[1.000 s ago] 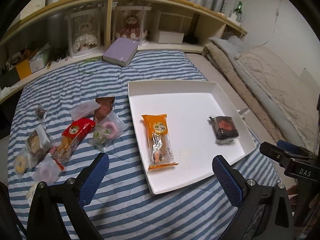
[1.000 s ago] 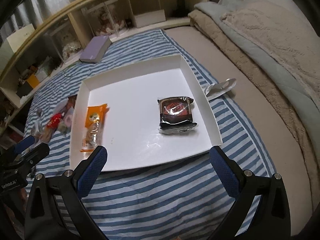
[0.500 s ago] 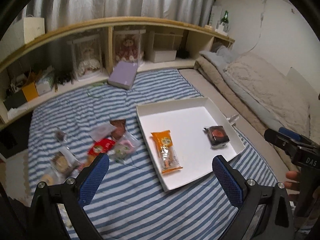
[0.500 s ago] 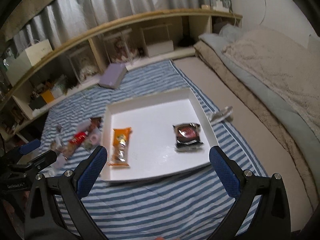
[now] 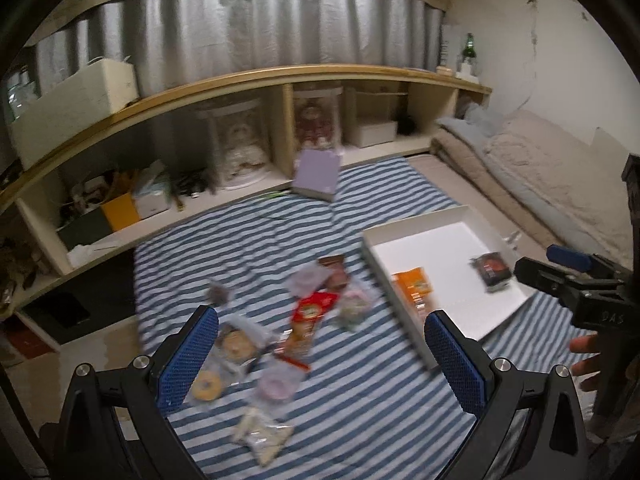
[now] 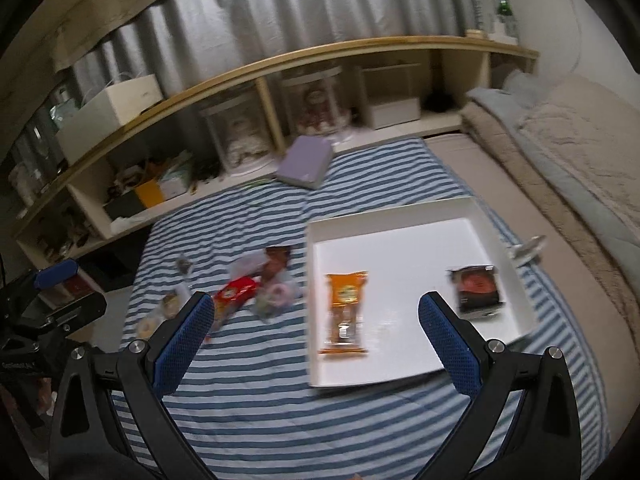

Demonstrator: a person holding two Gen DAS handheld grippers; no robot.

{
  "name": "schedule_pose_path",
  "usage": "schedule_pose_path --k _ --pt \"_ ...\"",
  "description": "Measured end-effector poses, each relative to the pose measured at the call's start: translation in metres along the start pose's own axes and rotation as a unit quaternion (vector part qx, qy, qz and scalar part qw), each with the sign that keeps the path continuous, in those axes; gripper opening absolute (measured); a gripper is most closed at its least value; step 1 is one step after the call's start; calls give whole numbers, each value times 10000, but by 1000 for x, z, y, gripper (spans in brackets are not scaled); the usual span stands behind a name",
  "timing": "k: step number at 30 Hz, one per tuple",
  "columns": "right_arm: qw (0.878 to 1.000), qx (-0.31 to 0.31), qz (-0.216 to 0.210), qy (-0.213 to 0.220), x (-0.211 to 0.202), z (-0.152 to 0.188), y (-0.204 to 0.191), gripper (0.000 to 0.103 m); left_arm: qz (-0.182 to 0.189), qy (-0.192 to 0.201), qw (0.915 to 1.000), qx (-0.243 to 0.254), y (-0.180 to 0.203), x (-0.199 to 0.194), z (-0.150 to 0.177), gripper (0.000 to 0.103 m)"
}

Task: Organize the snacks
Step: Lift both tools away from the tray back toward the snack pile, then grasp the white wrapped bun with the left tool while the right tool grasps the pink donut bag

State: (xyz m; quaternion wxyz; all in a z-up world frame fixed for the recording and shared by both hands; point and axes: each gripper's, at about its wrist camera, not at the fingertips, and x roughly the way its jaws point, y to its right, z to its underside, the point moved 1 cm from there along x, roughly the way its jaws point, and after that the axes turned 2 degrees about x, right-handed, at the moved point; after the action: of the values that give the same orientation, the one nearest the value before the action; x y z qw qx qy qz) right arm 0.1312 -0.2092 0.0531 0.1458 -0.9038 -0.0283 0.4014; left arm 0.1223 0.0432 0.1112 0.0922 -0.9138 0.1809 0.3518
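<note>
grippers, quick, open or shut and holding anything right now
Left gripper: open, holding nothing, above the loose snacks on the striped blanket.
Right gripper: open, holding nothing, in front of the white tray.

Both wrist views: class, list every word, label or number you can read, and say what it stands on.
"DAS": on the black body of the right gripper, seen in the left wrist view.
White print on the black body of the left gripper: too blurred.
Orange snack packet, red snack packet, dark snack packet: labels blurred, unreadable.
</note>
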Motion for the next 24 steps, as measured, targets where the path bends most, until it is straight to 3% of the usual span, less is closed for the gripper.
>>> schedule_pose_path --k 8,15,21,24 --pt "9993 -71 -298 -226 37 11 -52 103 -205 -296 9992 -162 -49 12 32 103" --pt "9930 290 -834 -783 85 27 -87 103 366 -602 9973 -181 -86 39 72 103" --pt "9741 940 -1279 -1608 141 56 -108 103 858 -914 9919 -213 -110 72 96 92" --pt "9629 1184 -1374 -1997 163 72 -116 95 948 -1224 9879 -54 -112 94 105 86"
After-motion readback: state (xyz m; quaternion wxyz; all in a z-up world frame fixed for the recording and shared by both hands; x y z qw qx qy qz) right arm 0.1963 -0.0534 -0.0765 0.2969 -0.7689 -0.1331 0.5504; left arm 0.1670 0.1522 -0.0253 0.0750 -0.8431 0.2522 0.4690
